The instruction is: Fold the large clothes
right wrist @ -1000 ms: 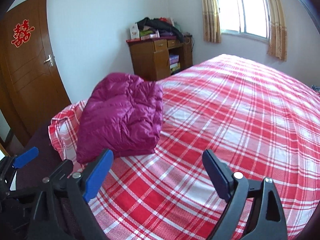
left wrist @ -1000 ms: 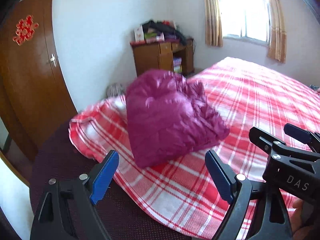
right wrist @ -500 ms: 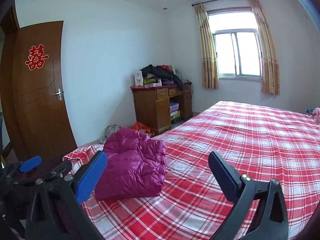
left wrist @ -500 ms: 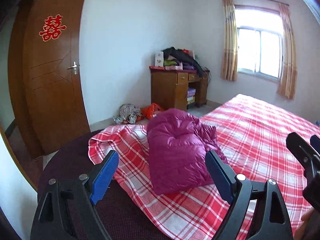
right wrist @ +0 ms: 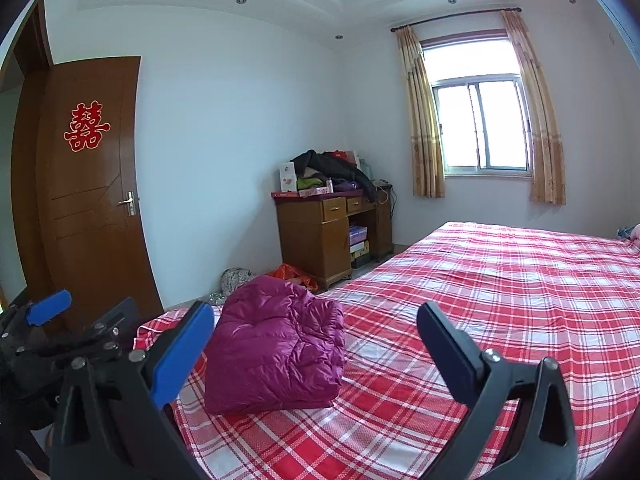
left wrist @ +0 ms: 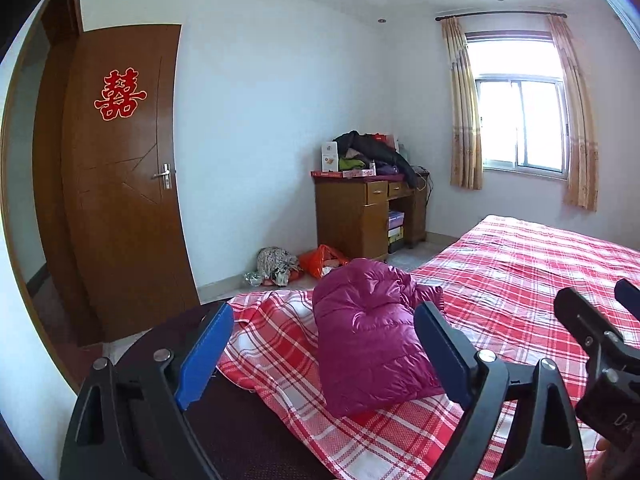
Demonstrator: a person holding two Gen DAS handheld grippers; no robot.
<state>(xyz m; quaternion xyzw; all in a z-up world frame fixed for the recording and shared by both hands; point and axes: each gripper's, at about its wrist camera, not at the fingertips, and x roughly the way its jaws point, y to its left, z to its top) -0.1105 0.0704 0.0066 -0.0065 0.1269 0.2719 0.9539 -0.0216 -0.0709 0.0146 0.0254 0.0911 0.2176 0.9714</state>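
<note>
A magenta quilted down jacket point(left wrist: 370, 332) point(right wrist: 276, 346) lies folded into a puffy bundle near the corner of a bed with a red-and-white plaid sheet point(left wrist: 520, 276) point(right wrist: 480, 300). My left gripper point(left wrist: 324, 350) is raised in front of the bundle, jaws wide apart and nothing held; the jacket shows between its blue pads but lies well beyond them. My right gripper point(right wrist: 316, 350) hovers to the right of it, open and empty. Each gripper appears at the edge of the other's view.
A wooden desk point(left wrist: 360, 212) piled with clothes and boxes stands against the far wall. Bags point(left wrist: 296, 262) lie on the floor beside it. A brown door point(left wrist: 120, 184) with a red paper emblem is on the left, a curtained window point(right wrist: 480, 128) on the right.
Both grippers have risen and tilted up from the bed, so more wall, door and ceiling shows. The jacket stays folded on the bed and now looks smaller and farther off.
</note>
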